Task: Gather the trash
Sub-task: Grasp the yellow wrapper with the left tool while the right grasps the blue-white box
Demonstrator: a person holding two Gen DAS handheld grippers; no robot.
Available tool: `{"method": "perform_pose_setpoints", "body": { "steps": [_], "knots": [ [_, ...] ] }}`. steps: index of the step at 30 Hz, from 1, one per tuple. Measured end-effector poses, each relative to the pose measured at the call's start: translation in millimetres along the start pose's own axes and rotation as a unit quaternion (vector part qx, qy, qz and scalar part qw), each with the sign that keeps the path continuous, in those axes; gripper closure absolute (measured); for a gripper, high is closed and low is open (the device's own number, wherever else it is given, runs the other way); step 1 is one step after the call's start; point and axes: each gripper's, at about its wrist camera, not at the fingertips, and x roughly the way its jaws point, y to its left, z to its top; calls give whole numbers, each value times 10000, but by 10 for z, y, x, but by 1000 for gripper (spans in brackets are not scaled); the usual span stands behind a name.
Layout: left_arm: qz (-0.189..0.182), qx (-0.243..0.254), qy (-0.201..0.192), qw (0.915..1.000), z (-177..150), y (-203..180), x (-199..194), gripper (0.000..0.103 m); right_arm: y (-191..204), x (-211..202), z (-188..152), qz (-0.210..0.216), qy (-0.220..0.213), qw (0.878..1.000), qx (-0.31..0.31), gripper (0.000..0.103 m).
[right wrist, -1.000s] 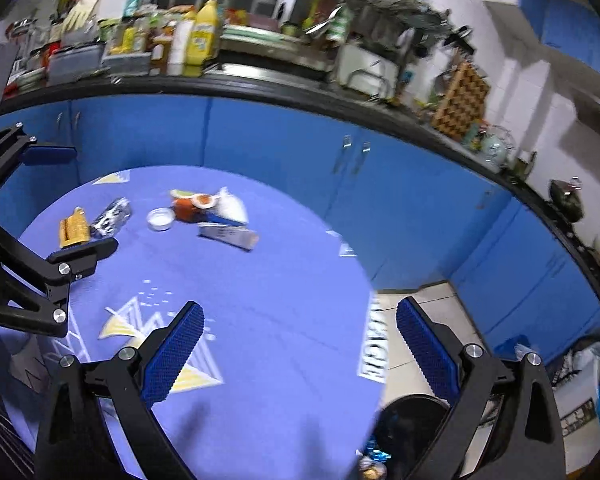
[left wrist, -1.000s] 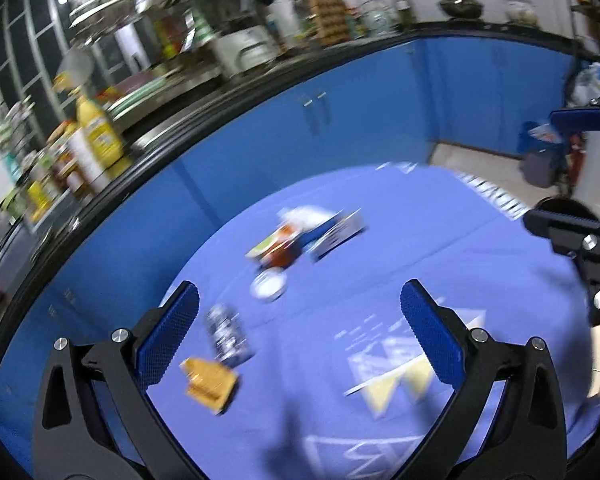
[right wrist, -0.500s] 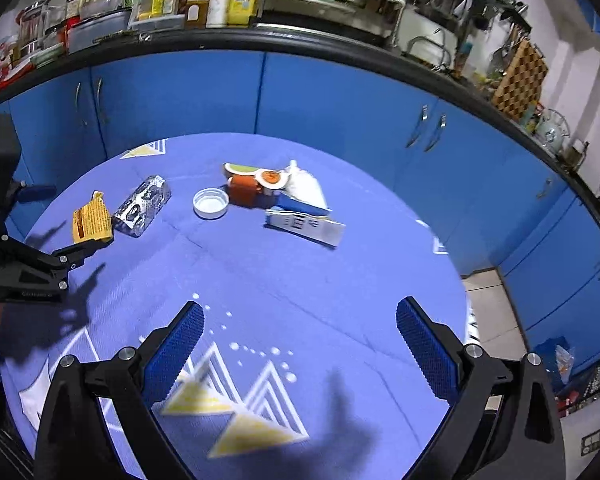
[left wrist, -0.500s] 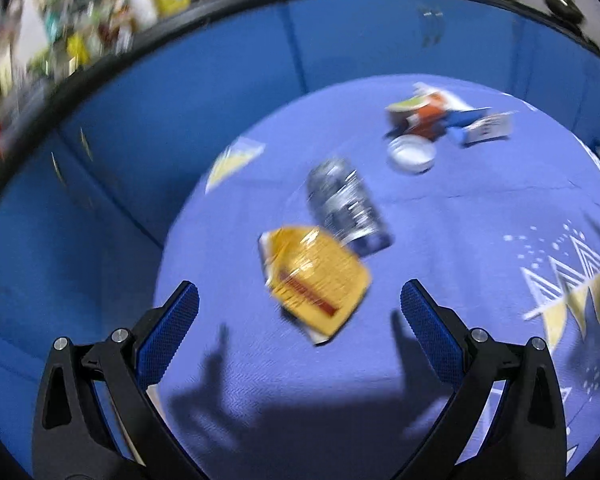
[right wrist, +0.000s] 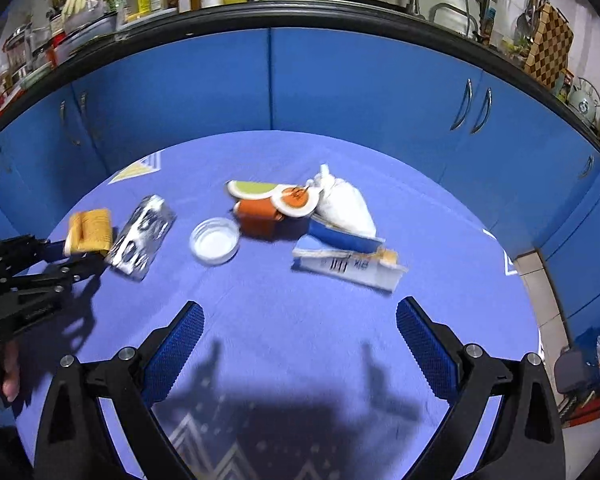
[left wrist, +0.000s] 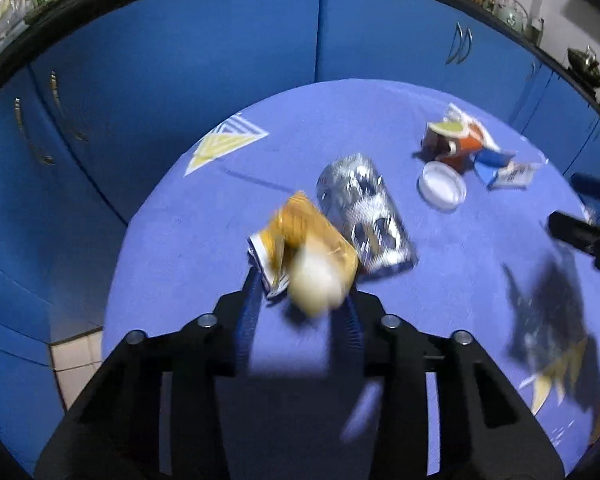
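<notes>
On the blue-clothed table (right wrist: 300,320), the left gripper (left wrist: 300,300) has just closed its fingers on the crumpled yellow wrapper (left wrist: 308,240), the right gripper (right wrist: 298,340) is spread empty, and the farther foil packet (right wrist: 140,236), clear lid (right wrist: 215,240), orange cup (right wrist: 260,216) and blue carton (right wrist: 348,266) remain uncollected.

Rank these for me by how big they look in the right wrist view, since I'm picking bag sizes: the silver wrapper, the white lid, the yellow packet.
1. Silver wrapper, largest.
2. White lid and yellow packet: they look about alike, so I won't rank them. The left gripper covers part of the packet.
</notes>
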Motion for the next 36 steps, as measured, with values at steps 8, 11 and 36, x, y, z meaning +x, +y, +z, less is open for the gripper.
{"method": "perform_pose_setpoints", "body": {
  "steps": [8, 11, 36],
  "knots": [
    [-5, -21, -206, 9998, 243, 7, 33, 68, -265, 428, 209, -130, 129, 9991, 380, 9],
    [-1, -9, -216, 9998, 272, -2, 52, 68, -363, 558, 259, -185, 201, 9982, 525, 9],
    [-176, 190, -430, 9987, 268, -234, -254, 74, -150, -333, -168, -201, -204, 9995, -125, 26]
  ]
}}
